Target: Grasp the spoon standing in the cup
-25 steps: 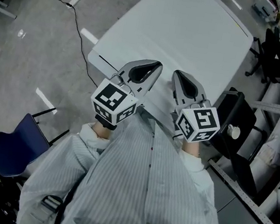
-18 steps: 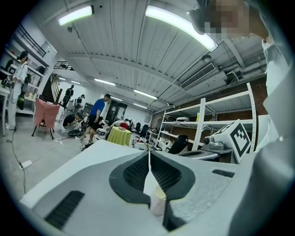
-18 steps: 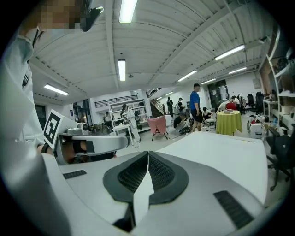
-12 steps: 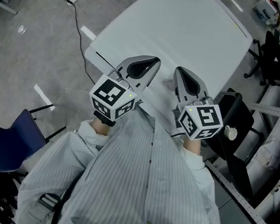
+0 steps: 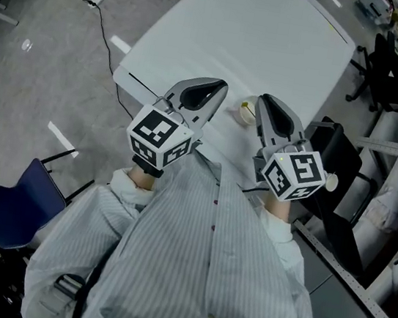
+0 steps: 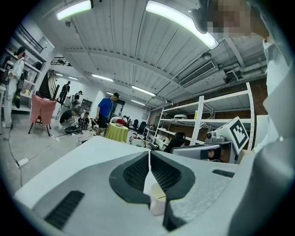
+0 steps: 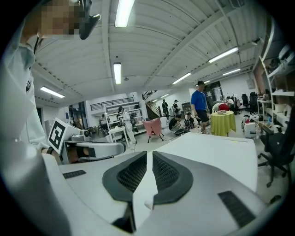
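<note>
A small white cup [image 5: 246, 113] with a yellowish inside stands near the front edge of the white table [image 5: 276, 40], between my two grippers. No spoon can be made out in it. My left gripper [image 5: 223, 86] is just left of the cup, jaws shut with nothing held. In the left gripper view the cup [image 6: 156, 199] shows low down behind the closed left gripper [image 6: 150, 152]. The right gripper [image 5: 261, 99] is right beside the cup on its right, also shut and empty; its own view shows the right gripper [image 7: 150, 154] pointing across the table.
A black office chair [image 5: 330, 174] stands close to the table's right side, with metal racks [image 5: 397, 169] beyond it. A blue chair [image 5: 18, 205] and a floor cable [image 5: 108, 26] are at the left. People and a yellow-covered table [image 7: 223, 122] are far off.
My right gripper has shifted to the right and a little forward, uncovering the cup between the grippers. The left gripper has stayed about where it was. Both stay shut.
</note>
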